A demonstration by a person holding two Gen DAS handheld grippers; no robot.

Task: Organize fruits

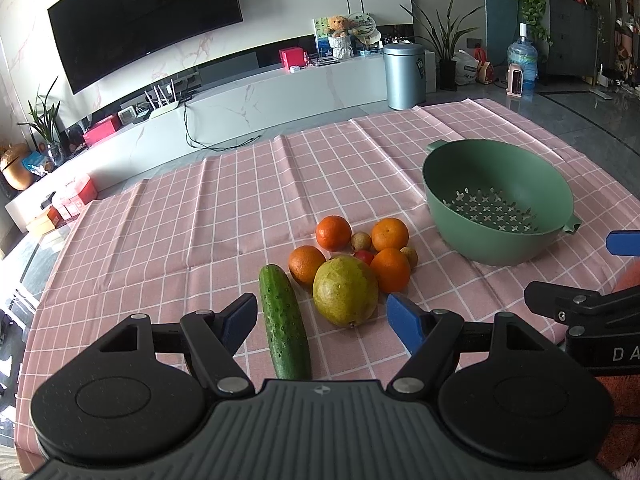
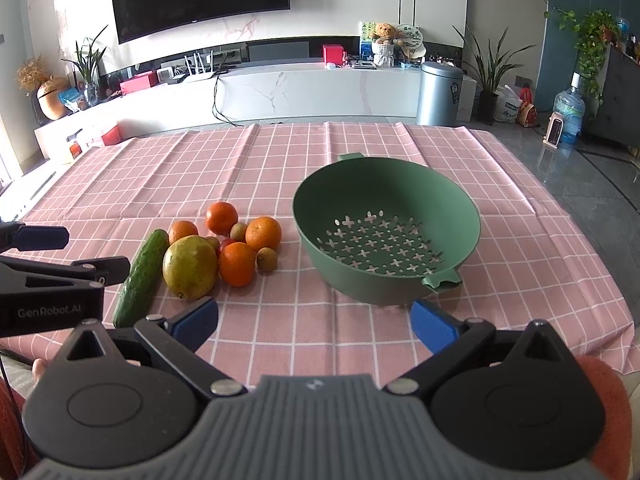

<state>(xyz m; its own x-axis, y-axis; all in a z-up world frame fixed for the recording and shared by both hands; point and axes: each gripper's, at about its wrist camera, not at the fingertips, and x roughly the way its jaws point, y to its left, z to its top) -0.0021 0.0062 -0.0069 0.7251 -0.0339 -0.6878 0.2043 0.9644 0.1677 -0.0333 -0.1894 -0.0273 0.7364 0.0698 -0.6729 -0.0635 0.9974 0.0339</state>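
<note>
A heap of fruit lies on the pink checked cloth (image 1: 160, 220): a yellow-green mango (image 1: 345, 290), several oranges (image 1: 333, 232), small brown fruits (image 1: 361, 240), a red one (image 1: 364, 256) and a cucumber (image 1: 284, 320). The same heap shows in the right wrist view, with the mango (image 2: 190, 266) and cucumber (image 2: 142, 278). An empty green colander (image 1: 498, 198) (image 2: 386, 236) stands to the right of the heap. My left gripper (image 1: 322, 320) is open and empty, just short of the cucumber and mango. My right gripper (image 2: 314, 322) is open and empty, in front of the colander.
The right gripper's fingers (image 1: 622, 242) show at the right edge of the left view; the left gripper's fingers (image 2: 40, 238) show at the left of the right view. Beyond the table's far edge are a TV cabinet (image 2: 300, 88) and a grey bin (image 2: 438, 94).
</note>
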